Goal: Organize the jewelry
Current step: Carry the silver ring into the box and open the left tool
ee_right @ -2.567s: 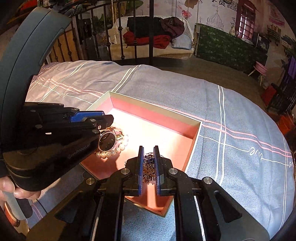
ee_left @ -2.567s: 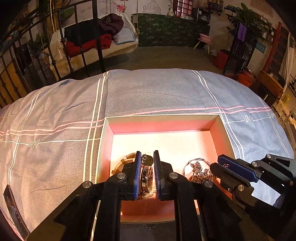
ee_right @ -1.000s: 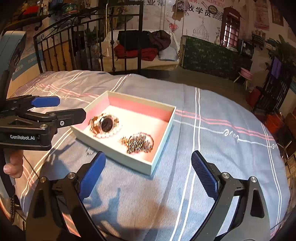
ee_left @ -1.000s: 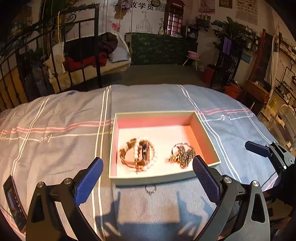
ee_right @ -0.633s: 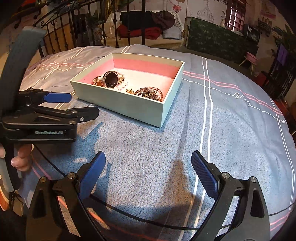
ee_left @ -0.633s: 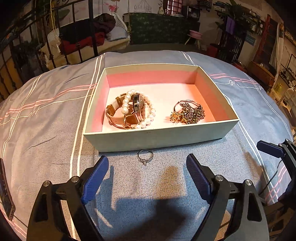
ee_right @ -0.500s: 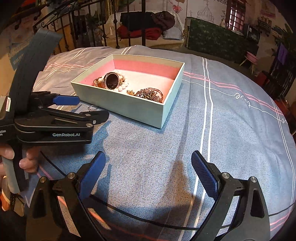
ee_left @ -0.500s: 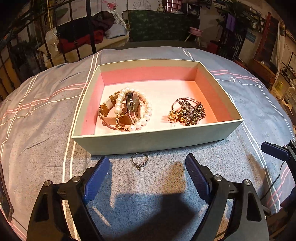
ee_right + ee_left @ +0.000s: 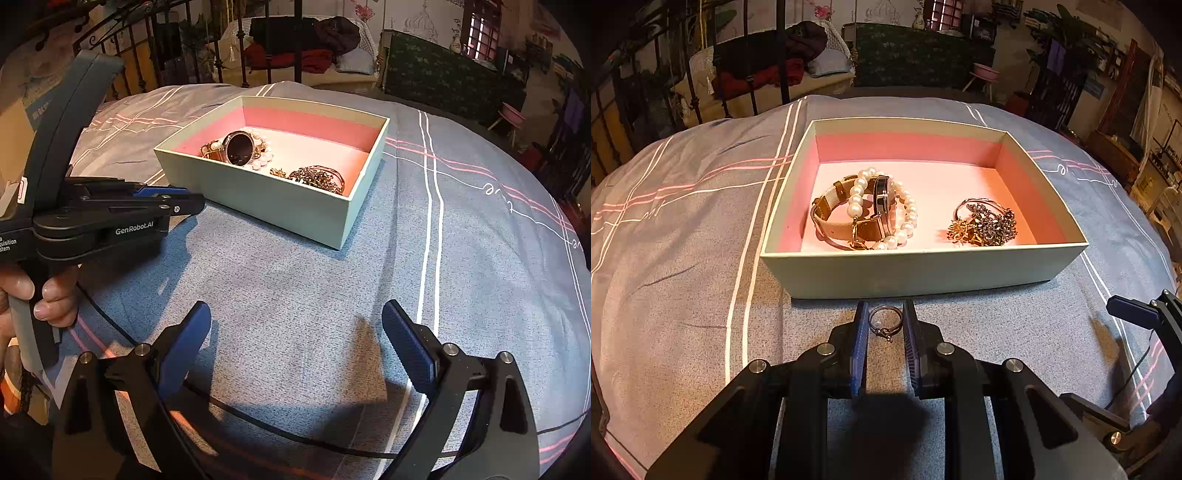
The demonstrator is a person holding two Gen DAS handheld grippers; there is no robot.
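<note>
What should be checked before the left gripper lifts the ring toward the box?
1. Ring sits between the left gripper fingers: ok.
2. Pads actually pinching the ring: cannot tell; the jaws are nearly closed around it.
3. Ring off the bedspread: cannot tell.
4. Free floor space in the box: ok, bare between the watch with pearl bracelet and the chain pile.
5. Right gripper clear of the path: ok, open and off to the side.
6. Box wall ahead of the fingertips needs clearing: not ok yet.
</note>
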